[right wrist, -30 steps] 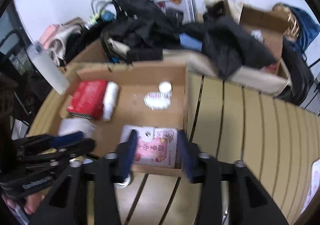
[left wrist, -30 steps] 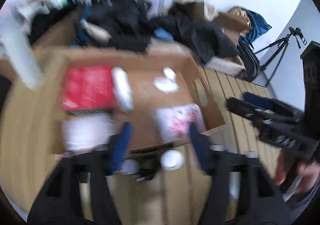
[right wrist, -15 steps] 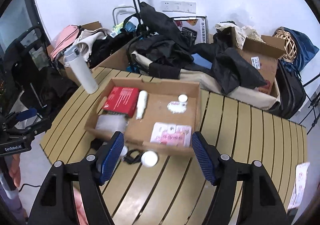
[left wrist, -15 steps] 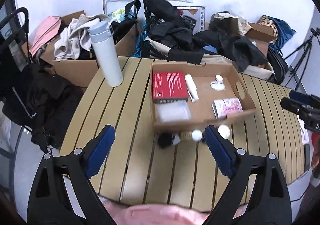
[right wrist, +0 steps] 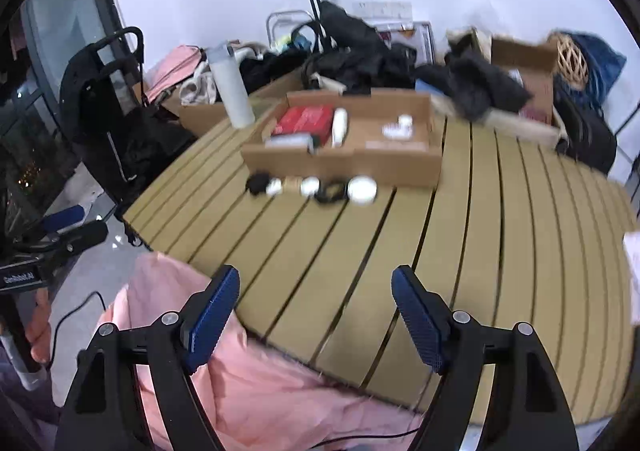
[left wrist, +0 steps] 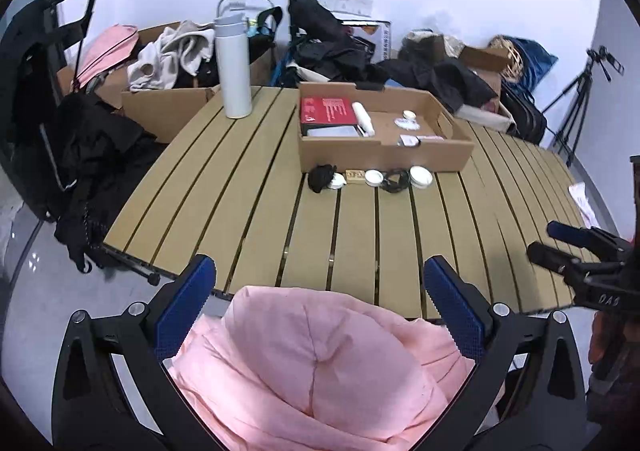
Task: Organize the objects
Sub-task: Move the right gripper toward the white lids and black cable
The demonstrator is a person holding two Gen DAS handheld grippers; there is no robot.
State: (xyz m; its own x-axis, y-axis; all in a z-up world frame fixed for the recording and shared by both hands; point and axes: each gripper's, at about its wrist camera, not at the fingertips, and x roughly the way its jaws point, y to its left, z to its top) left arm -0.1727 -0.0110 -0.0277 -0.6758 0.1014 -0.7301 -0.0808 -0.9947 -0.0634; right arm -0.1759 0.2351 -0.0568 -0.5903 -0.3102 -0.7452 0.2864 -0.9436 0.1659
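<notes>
1. Both grippers pulled way back from the cardboard box (left wrist: pixel 384 155) since a second ago.
2. Left gripper (left wrist: pixel 320 291) and right gripper (right wrist: pixel 316 303) are wide open, holding nothing.
3. Small jars (left wrist: pixel 420 175), probably, sit just in front of the box, unsorted.

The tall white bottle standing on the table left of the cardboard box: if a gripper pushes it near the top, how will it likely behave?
The white bottle stands upright, tall on a narrow base, so a high push would probably tip it. Its smooth round body looks rigid and perhaps slippery. Lying down, it could roll along the slatted table.
</notes>
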